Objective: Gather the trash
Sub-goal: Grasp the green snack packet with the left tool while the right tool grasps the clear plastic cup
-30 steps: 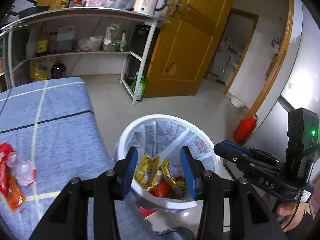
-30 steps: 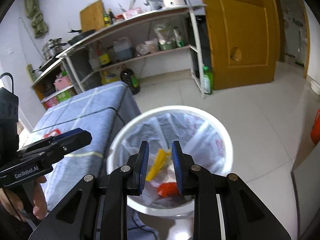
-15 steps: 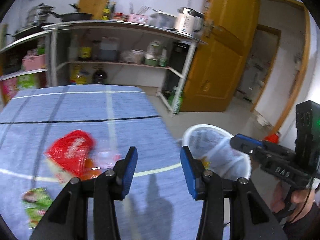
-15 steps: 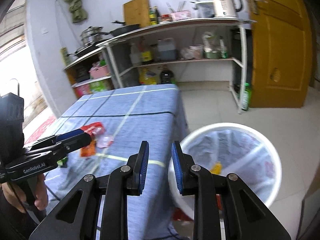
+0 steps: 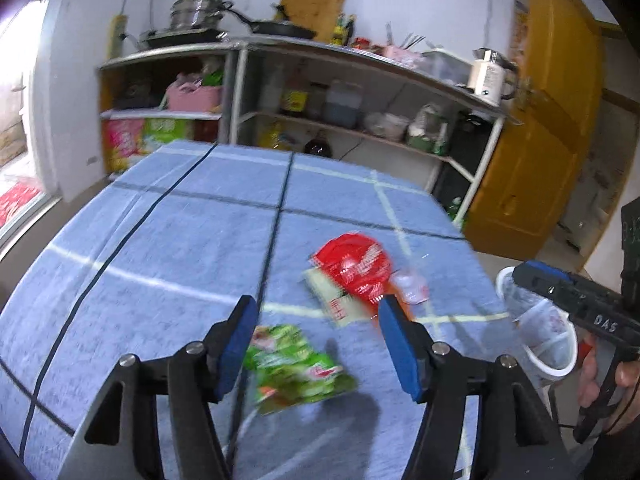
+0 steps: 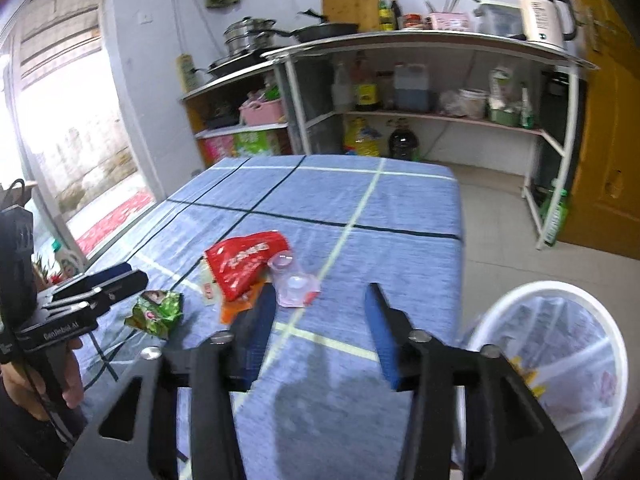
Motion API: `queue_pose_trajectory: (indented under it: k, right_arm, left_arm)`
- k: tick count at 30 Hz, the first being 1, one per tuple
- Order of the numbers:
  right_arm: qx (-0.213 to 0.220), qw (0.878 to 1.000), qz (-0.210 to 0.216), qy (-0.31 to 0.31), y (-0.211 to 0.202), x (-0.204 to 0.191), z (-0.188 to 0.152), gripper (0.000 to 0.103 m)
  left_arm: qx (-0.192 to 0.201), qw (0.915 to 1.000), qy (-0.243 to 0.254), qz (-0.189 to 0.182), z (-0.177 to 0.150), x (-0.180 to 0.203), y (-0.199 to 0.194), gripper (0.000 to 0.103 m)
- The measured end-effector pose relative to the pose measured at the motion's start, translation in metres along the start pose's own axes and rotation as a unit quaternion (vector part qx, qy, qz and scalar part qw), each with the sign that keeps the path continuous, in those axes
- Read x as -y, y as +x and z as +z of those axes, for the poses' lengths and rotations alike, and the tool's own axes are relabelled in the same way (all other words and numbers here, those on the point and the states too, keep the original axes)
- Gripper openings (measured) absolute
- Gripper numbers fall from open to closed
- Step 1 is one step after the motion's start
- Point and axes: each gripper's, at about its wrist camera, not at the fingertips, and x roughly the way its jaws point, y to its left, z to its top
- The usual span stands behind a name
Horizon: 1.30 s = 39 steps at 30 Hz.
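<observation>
Trash lies on the blue checked tablecloth (image 5: 160, 248): a green wrapper (image 5: 296, 368), a red wrapper (image 5: 354, 266) over a pale packet (image 5: 334, 300), and a clear plastic cup (image 5: 410, 286). My left gripper (image 5: 318, 346) is open and empty, just above the green wrapper. My right gripper (image 6: 320, 336) is open and empty over the cloth, near the clear cup (image 6: 294, 282) and red wrapper (image 6: 244, 262); the green wrapper (image 6: 156, 312) lies to its left. The white lined trash bin (image 6: 560, 368) stands on the floor right of the table, with wrappers inside.
Metal shelves (image 6: 440, 80) with bottles, pans and a kettle (image 6: 540, 10) line the back wall. A yellow wooden door (image 5: 540, 132) is at right. A bright doorway (image 6: 60, 120) is at left. The bin's rim (image 5: 536, 336) shows beside the right gripper's body.
Both grippers swung left from above the bin to over the table. The right gripper's jaws opened wide. The left gripper now hovers over the green wrapper.
</observation>
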Motion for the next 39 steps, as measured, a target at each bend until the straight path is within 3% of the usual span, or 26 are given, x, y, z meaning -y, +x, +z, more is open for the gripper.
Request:
queue_pose_trajectory:
  k: [5,12,14,16,19,22,28,32,39]
  right_arm:
    - [-0.019,1.000,0.003,-0.018,0.022,-0.014,0.003,0.049]
    - [-0.040,0.999,0.003,-0.024,0.049,-0.023,0.009,0.049]
    - [-0.044,0.999,0.003,-0.024,0.055,-0.023,0.010,0.049]
    - [-0.049,0.999,0.002,-0.022,0.061,-0.025,0.011,0.049]
    - [-0.057,0.998,0.001,-0.019,0.072,-0.028,0.013,0.049]
    - [-0.063,0.998,0.001,-0.016,0.081,-0.029,0.015,0.049]
    - [-0.069,0.998,-0.002,-0.012,0.095,-0.033,0.019,0.049]
    - [-0.072,0.997,-0.021,-0.014,0.100,-0.034,0.019,0.031]
    - [-0.064,0.998,-0.022,-0.006,0.093,-0.028,0.018,0.030]
  left_arm:
    - [-0.034,0.9990,-0.023,0.018,-0.015,-0.017,0.012,0.065]
    - [-0.071,0.9961,-0.052,0.000,-0.029,-0.027,0.025,0.065]
    - [-0.072,0.9966,-0.040,0.001,-0.031,-0.021,0.025,0.056]
    - [-0.075,0.9966,-0.034,-0.007,-0.031,-0.018,0.026,0.040]
    - [-0.075,0.9965,-0.034,-0.014,-0.030,-0.019,0.026,0.029]
    - [-0.071,0.9966,-0.035,-0.023,-0.030,-0.021,0.023,0.024]
    - [-0.061,0.9973,-0.031,-0.025,-0.029,-0.023,0.019,0.020]
    - [-0.061,0.9972,-0.033,-0.026,-0.028,-0.025,0.018,0.020]
    - [-0.058,0.9975,-0.025,-0.031,-0.026,-0.020,0.017,0.018]
